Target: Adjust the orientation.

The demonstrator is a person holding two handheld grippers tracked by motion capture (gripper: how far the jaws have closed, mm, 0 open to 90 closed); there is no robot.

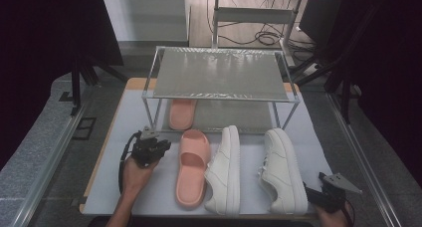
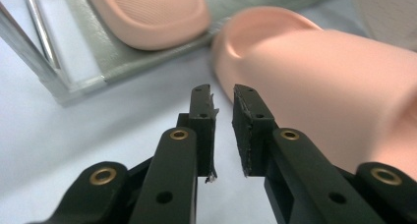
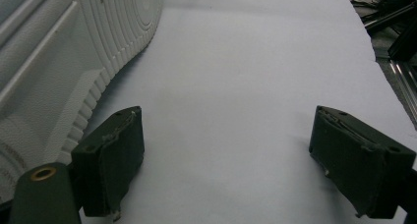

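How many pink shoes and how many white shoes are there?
Pink rubber slide sandals: 2, one on the rack's lower shelf and one on the table in front of it.
White lace-up sneakers: 2, one lying on its side and one upright.
Total: 4 shoes.

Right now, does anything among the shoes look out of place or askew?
Yes. The left white sneaker lies tipped on its side, while the right sneaker stands upright. One pink slide is already on the rack's lower shelf; its mate lies on the table beside the left gripper, whose jaws have a narrow gap with nothing between them.
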